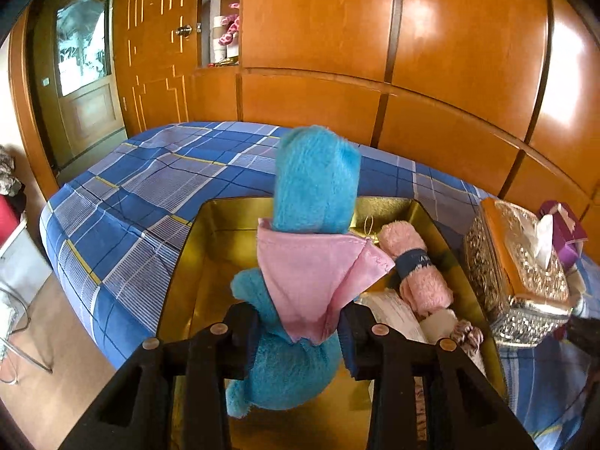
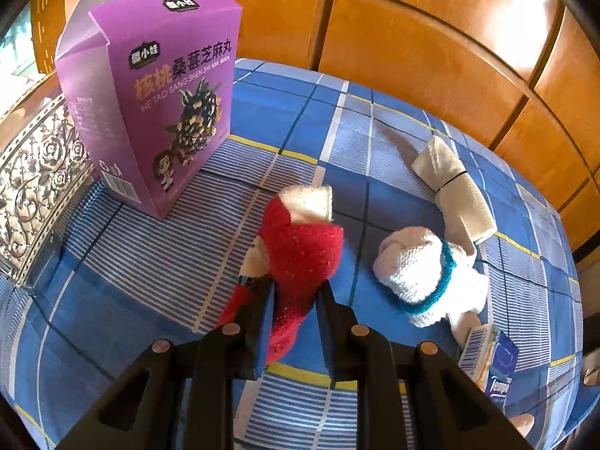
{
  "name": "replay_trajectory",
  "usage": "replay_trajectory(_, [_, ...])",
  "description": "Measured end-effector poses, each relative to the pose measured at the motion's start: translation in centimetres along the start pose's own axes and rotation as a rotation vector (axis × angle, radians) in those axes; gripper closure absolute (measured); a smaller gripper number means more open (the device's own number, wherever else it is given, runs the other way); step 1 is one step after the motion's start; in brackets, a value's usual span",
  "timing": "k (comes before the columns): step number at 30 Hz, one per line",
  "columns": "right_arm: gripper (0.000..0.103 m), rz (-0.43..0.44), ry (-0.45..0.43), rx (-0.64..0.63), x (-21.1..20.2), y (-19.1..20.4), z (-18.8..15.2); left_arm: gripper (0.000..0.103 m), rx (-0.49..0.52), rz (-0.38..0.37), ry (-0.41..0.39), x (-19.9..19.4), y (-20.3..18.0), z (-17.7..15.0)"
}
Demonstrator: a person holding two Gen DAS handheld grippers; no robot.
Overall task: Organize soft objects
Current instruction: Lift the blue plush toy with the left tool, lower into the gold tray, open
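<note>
A blue plush toy (image 1: 315, 180) with a pink cloth hood (image 1: 311, 270) hangs over the open golden box (image 1: 225, 225), and my left gripper (image 1: 298, 322) is shut on its body. A rolled pink towel (image 1: 416, 262) with a dark band lies inside the box at the right, beside other soft pieces. In the right wrist view my right gripper (image 2: 296, 292) is shut on a red and white soft toy (image 2: 303, 251) just above the bed. A white knitted piece with teal trim (image 2: 416, 273) and a rolled beige towel (image 2: 457, 191) lie on the bed to its right.
The bed (image 2: 150, 262) has a blue checked sheet, with wooden wall panels behind it. A purple carton (image 2: 157, 93) and an ornate silver tissue box (image 2: 33, 180) stand at the left. A small tissue pack (image 2: 495, 363) lies at the lower right.
</note>
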State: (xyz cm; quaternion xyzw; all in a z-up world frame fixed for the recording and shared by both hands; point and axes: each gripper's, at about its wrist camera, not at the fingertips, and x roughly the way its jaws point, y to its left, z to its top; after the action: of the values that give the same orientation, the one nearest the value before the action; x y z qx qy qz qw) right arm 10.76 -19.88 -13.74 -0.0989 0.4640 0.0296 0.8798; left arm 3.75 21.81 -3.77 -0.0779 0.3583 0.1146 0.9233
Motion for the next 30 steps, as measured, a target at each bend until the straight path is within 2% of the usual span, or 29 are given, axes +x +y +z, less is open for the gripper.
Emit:
replay_trajectory(8, [0.083,-0.020,-0.013,0.013,-0.2,0.4,-0.1,0.061,0.021,-0.006,0.022,0.4,-0.6,-1.0])
replay_trajectory(10, [0.083,-0.024,-0.015,0.019,-0.3,0.5,-0.2,0.055,0.024,-0.011,0.023,0.5,-0.7,-1.2])
replay_trajectory(16, [0.083,-0.025,-0.021,0.039,-0.5,0.4,-0.4,0.050,0.024,-0.020,0.030,0.3,-0.8,-1.7])
replay_trajectory(19, [0.083,-0.028,-0.024,0.045,-0.5,0.4,-0.5,0.043,0.025,-0.024,0.018,-0.4,-0.8,-1.8])
replay_trajectory(27, [0.083,-0.028,-0.027,0.059,-0.6,0.3,-0.4,0.042,0.049,-0.051,-0.009,-2.6,-1.6,-2.0])
replay_trajectory(30, [0.083,-0.031,-0.028,0.066,-0.6,0.3,-0.4,0.038,0.054,-0.067,-0.029,-3.6,-1.9,-2.0])
